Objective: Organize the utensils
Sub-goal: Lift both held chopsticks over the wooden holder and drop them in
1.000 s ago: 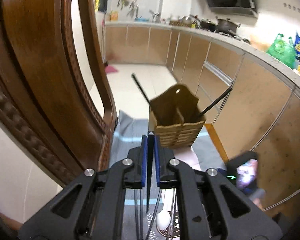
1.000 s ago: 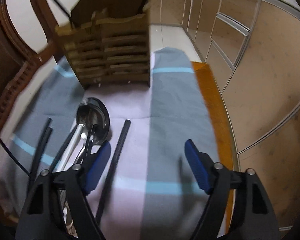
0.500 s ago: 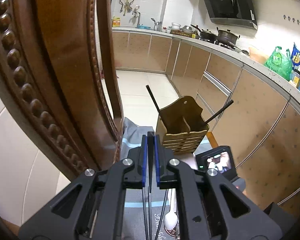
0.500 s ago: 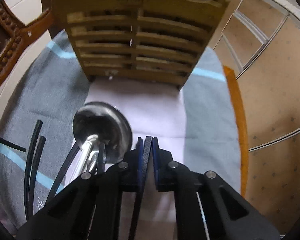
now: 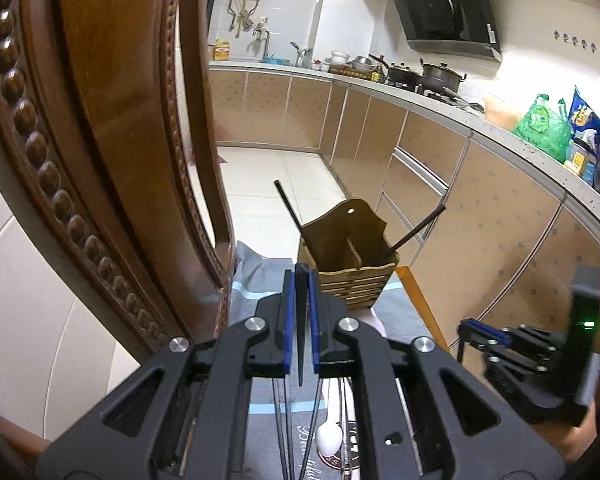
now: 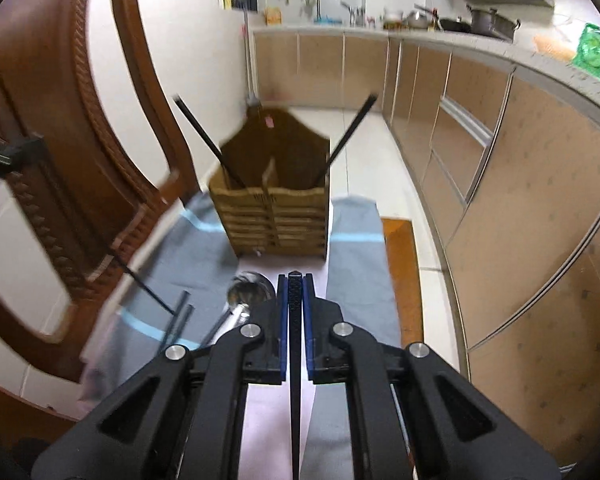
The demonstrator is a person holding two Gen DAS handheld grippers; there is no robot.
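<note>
Right wrist view: right gripper [image 6: 295, 280] newly clamped on chopstick [image 6: 295, 360], raised.

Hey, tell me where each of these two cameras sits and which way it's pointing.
Left wrist: sits on the left gripper, looking along its fingers and down over the cloth to the wooden holder, kitchen behind; shows its jaws shut on a black chopstick, plus the right gripper at lower right.
Right wrist: sits on the right gripper, facing the holder and a ladle; jaws shut on another chopstick.
Shared: holder, its two chopsticks, cloth, chair, counter.
</note>
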